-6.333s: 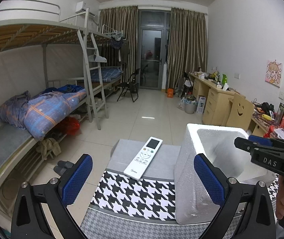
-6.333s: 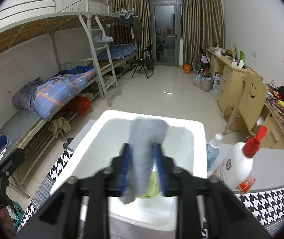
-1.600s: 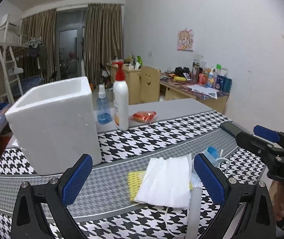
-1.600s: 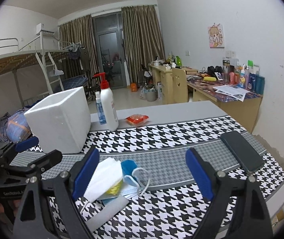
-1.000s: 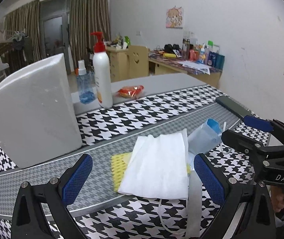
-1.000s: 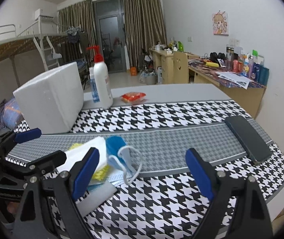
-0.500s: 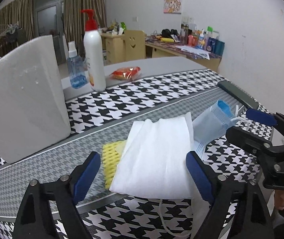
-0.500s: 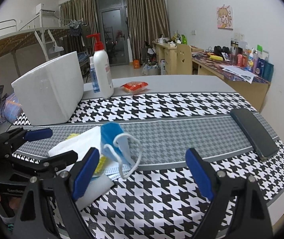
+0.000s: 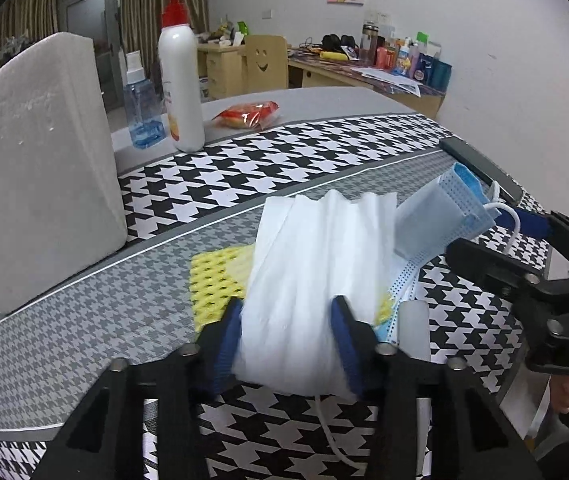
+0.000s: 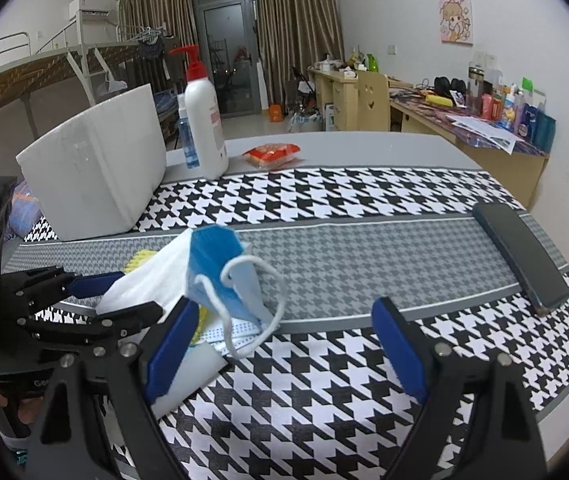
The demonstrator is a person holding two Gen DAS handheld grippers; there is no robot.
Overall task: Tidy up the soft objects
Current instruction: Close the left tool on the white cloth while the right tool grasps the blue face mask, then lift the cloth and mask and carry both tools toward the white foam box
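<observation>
My left gripper [image 9: 290,334] is shut on a white folded tissue [image 9: 316,264], bunching it up over a yellow mesh cloth [image 9: 216,280] on the houndstooth table. A blue face mask [image 9: 440,216] leans against the tissue's right side; it also shows in the right wrist view [image 10: 224,276] with its white ear loops. My right gripper [image 10: 280,340] is open and empty, just right of the pile, and shows at the right of the left wrist view [image 9: 524,248]. The white foam box [image 9: 36,160] stands at the back left.
A white pump bottle [image 9: 180,72], a small blue spray bottle [image 9: 140,108] and a red snack packet [image 9: 250,114] stand behind the box. A black phone [image 10: 520,256] lies at the table's right edge. A white flat strip [image 9: 414,332] lies under the pile.
My left gripper has come down and closed on the white tissue, which is now bunched. Earlier the right gripper held a grey cloth over the box; it is now open beside the pile.
</observation>
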